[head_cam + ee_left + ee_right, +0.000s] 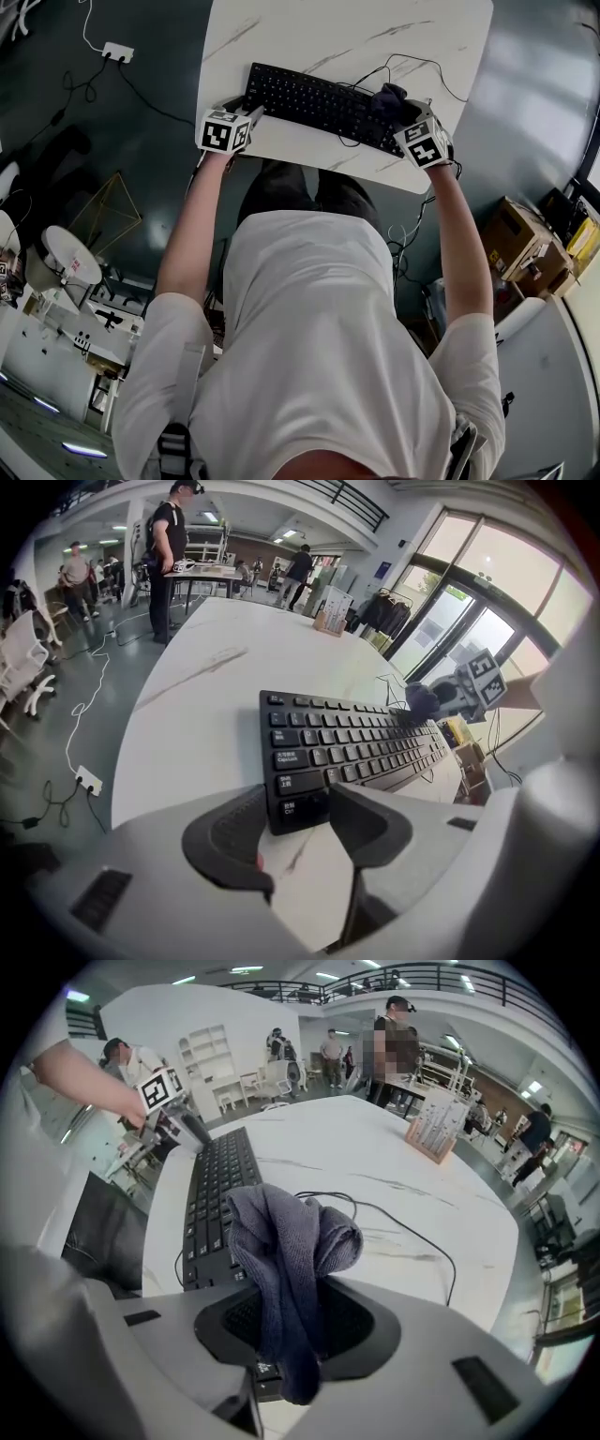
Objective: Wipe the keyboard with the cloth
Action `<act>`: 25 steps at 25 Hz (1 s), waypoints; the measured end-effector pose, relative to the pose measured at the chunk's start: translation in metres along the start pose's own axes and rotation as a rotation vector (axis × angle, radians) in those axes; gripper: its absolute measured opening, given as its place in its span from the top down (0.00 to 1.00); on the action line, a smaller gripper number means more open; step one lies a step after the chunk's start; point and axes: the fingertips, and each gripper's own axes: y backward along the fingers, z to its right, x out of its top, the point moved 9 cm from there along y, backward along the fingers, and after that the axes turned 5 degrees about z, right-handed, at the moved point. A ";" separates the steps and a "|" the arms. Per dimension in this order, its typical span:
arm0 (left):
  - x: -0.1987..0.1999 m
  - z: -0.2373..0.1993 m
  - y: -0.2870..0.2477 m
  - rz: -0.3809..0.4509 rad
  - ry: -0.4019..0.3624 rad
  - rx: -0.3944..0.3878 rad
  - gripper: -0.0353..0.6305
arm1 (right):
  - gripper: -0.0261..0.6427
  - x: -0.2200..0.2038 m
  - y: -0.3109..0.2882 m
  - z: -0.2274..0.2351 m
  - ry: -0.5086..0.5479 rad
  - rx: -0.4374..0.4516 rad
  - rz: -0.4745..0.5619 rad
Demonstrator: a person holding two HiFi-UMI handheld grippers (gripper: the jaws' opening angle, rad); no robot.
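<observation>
Keyboard point(323, 101): black; lies flat and slantwise on the white marbled table point(281, 37), near the edge closest to the person; its thin black cable point(403, 1218) loops over the tabletop beyond its right end
Left gripper point(298, 803): at the keyboard's left end, low over the tabletop; jaws spread wide, with the keyboard's near left corner showing in the gap between them; whether either jaw touches that corner cannot be told
Right gripper point(298, 1326): at the keyboard's right end; jaws pressed in on the cloth, pinching it between them
Cloth point(291, 1241): grey-blue, bunched into a loose wad; its folds bulge out past the jaw tips over the keyboard's right-end keys, and one tail hangs down behind the jaws; contact with the keys cannot be told
Person: white short-sleeved shirt; stands on the near side of the keyboard, both arms reaching forward, one to each end of it
Power strip point(118, 52): white; on the dark floor, well off to the left of the keyboard, past the table's edge
Cardboard boxes point(525, 244): on the floor, off to the right of the keyboard and nearer the person
</observation>
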 end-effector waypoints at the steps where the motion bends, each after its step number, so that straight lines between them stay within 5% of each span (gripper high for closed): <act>1: 0.000 0.000 0.000 0.001 0.000 0.001 0.63 | 0.76 -0.001 -0.001 -0.006 0.023 -0.004 -0.004; 25: -0.001 0.000 0.002 0.020 0.007 0.019 0.64 | 0.76 -0.023 0.001 -0.103 -0.006 0.232 -0.059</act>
